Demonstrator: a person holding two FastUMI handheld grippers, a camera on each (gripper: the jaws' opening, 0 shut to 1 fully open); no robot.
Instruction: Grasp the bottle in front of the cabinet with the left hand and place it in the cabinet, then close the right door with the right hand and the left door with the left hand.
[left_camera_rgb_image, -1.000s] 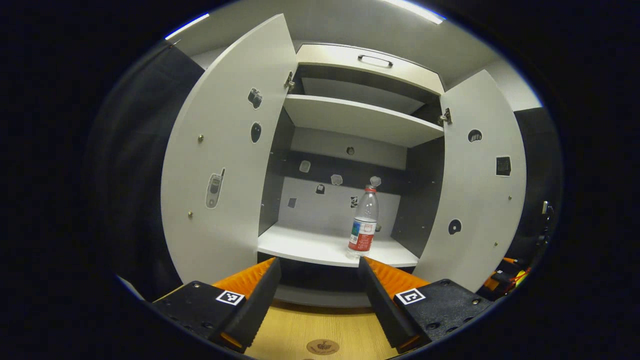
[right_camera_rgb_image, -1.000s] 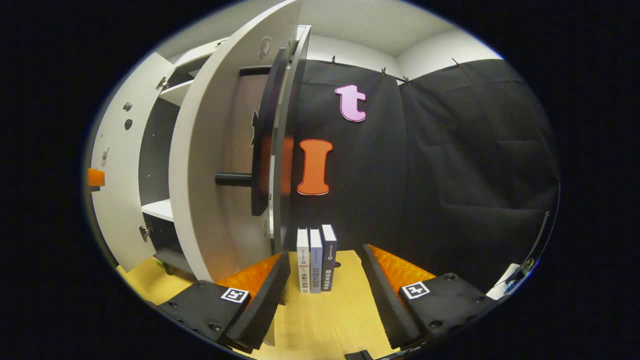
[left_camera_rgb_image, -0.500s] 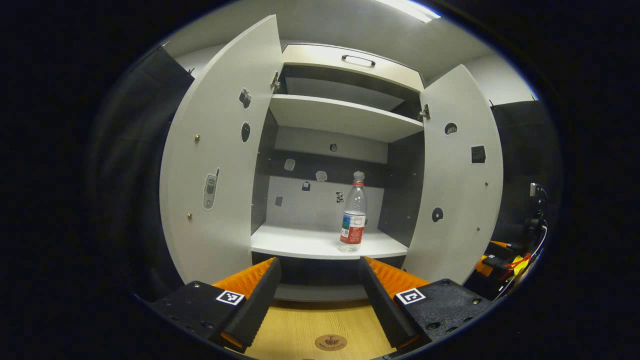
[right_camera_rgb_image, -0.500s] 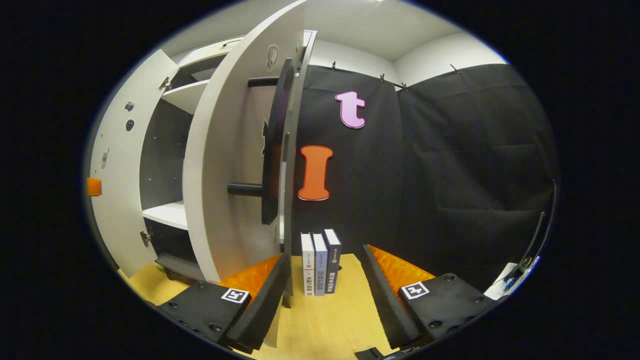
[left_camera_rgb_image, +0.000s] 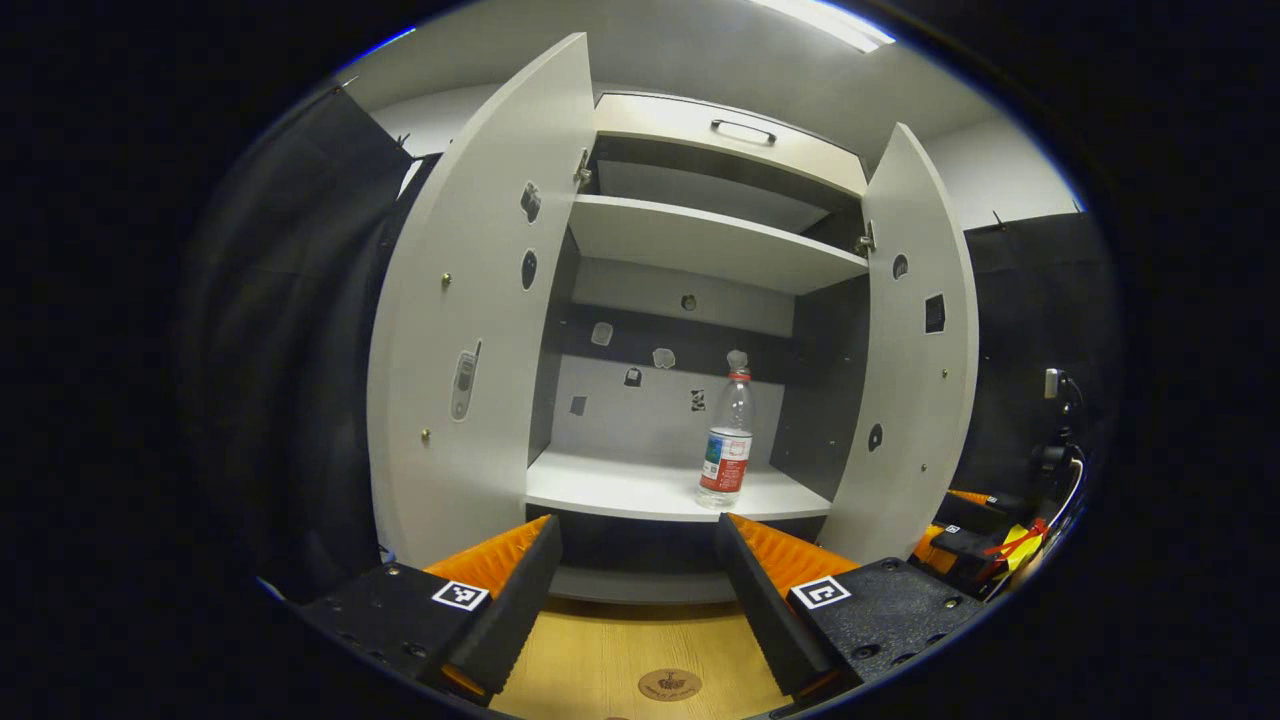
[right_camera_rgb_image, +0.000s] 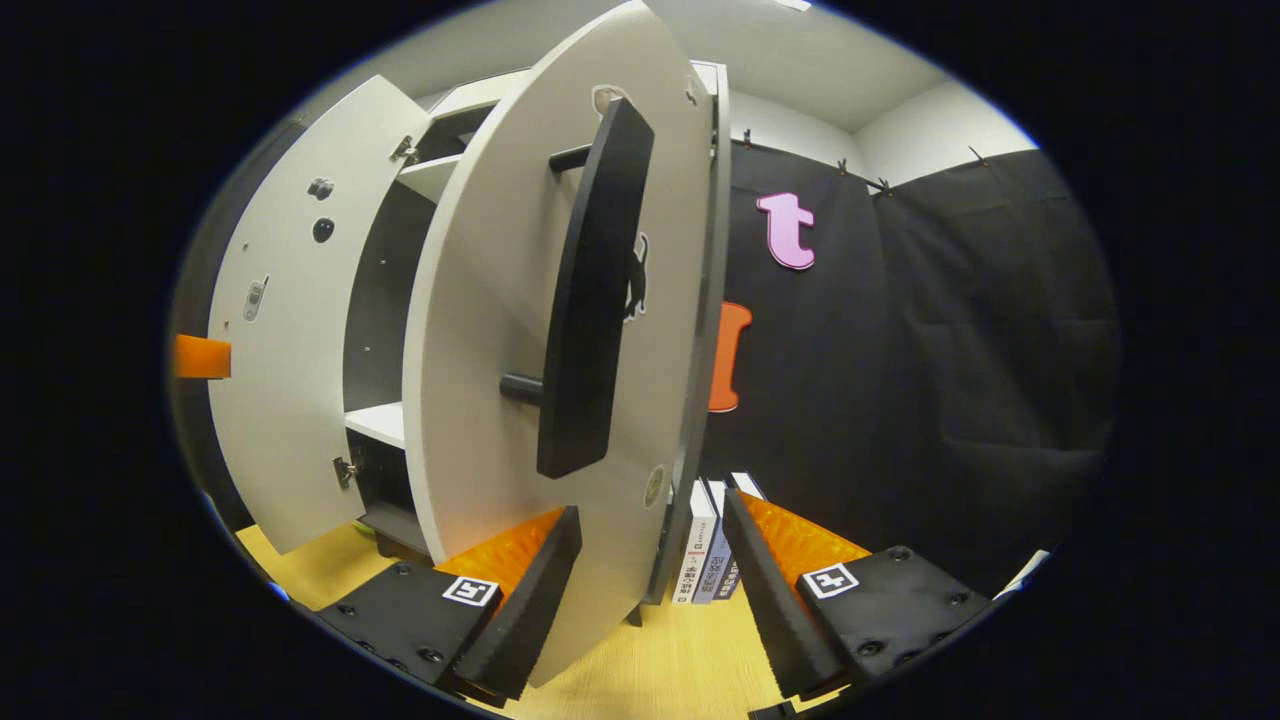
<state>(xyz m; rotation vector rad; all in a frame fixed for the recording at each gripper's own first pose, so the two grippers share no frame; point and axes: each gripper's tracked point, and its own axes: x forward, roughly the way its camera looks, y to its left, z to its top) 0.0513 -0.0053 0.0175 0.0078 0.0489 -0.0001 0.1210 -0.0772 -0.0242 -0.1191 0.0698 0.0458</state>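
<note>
Bottle (left_camera_rgb_image: 727, 440) stands upright on the cabinet's lower shelf (left_camera_rgb_image: 640, 487) at frame centre, so the left tool (left_camera_rgb_image: 636, 560) hangs released while the right tool (right_camera_rgb_image: 648, 560), likewise released, straddles the right door (right_camera_rgb_image: 500, 330) edge for closing.

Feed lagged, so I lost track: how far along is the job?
Done: bottle stands on the cabinet's lower shelf. In hand: right door is partly swung, right gripper open at its outer face. Left: finish it, then close the left door; left gripper is open.
</note>
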